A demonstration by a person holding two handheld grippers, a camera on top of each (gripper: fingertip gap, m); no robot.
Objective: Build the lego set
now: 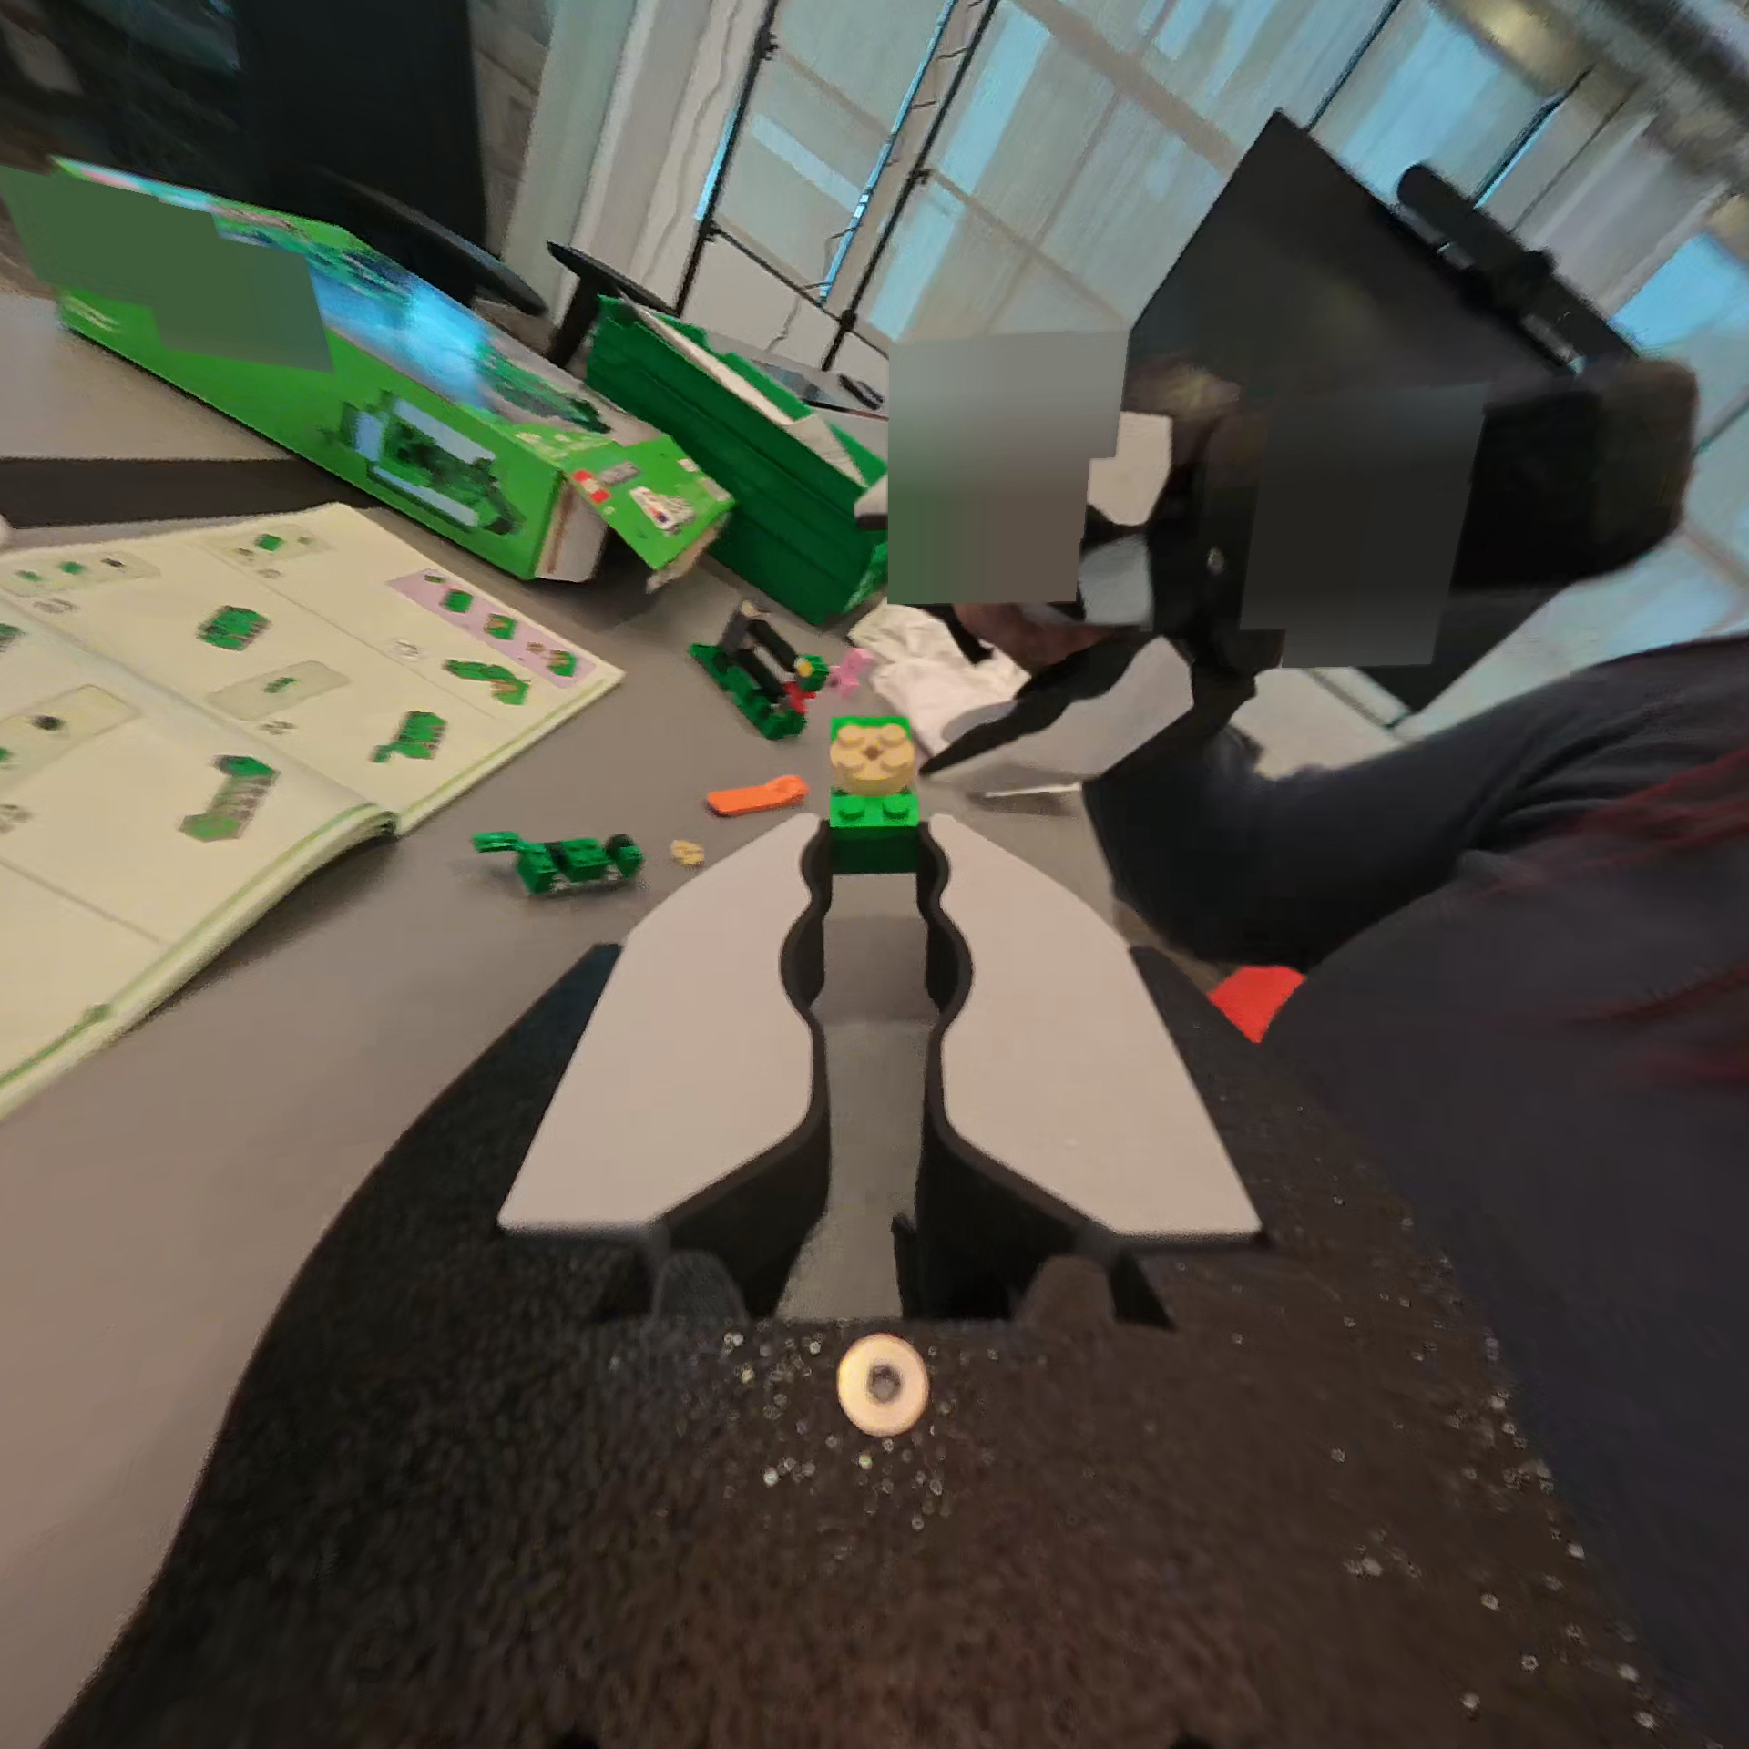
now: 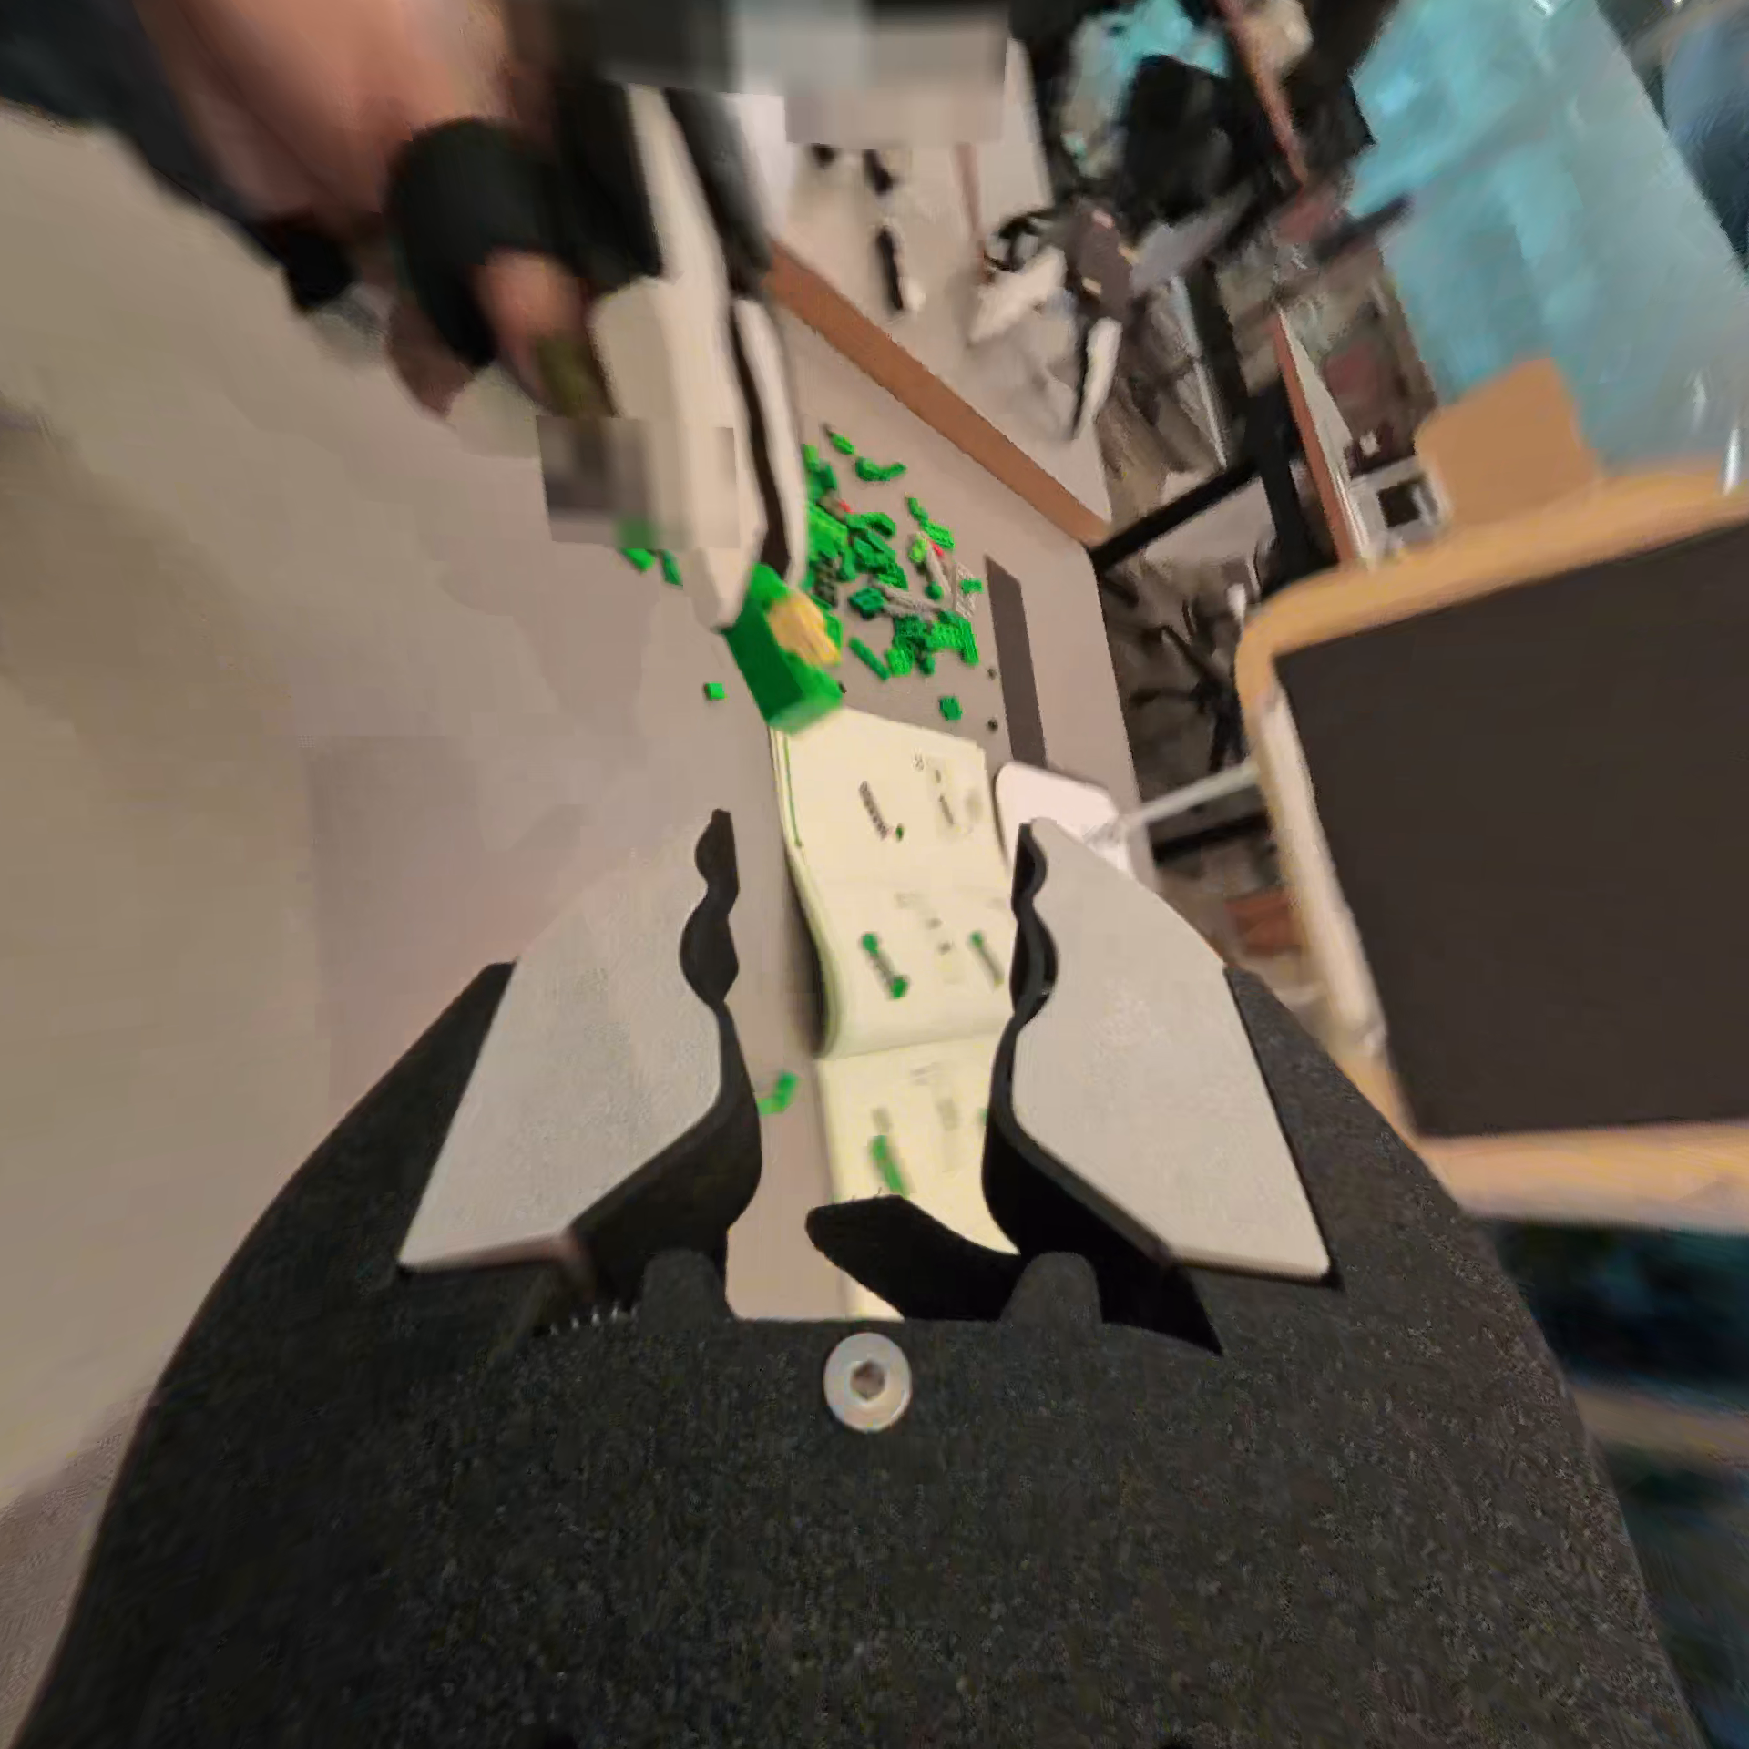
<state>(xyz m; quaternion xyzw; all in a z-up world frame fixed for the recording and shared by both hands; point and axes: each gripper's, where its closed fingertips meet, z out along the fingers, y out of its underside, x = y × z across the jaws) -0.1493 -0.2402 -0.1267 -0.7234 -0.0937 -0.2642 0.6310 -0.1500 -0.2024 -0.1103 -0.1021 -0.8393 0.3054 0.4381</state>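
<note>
So the left gripper (image 1: 873, 842) is clamped on a small green lego block with a round tan stud plate on top (image 1: 873, 790); the piece sticks straight out past the fingertips, its long axis running on along the fingers, tan plate facing up toward the camera. The right gripper (image 2: 875, 852) has its jaws spread wide with nothing between them; in the right wrist view the held block (image 2: 786, 653) sits ahead and a bit left of the right fingertips, near but not touching. My guess is the next move hinges on that gap: the right one is the free hand, and the heap of loose green lego pieces (image 2: 885, 577) lies further ahead of it on the grey tabletop (image 1: 237, 1183), beyond the held block.

The open pale-green instruction booklet (image 1: 237, 719) lies left of the left gripper; the flat orange plastic brick separator (image 1: 757, 793) and a small green partly built sub-assembly (image 1: 568, 859) sit between the two.

As for branding: the green cardboard set box (image 1: 397, 426) carries printed artwork and a logo patch, partly mosaic-covered; not quoting any of it, and the booklet pages are too blurred to read anyway.
</note>
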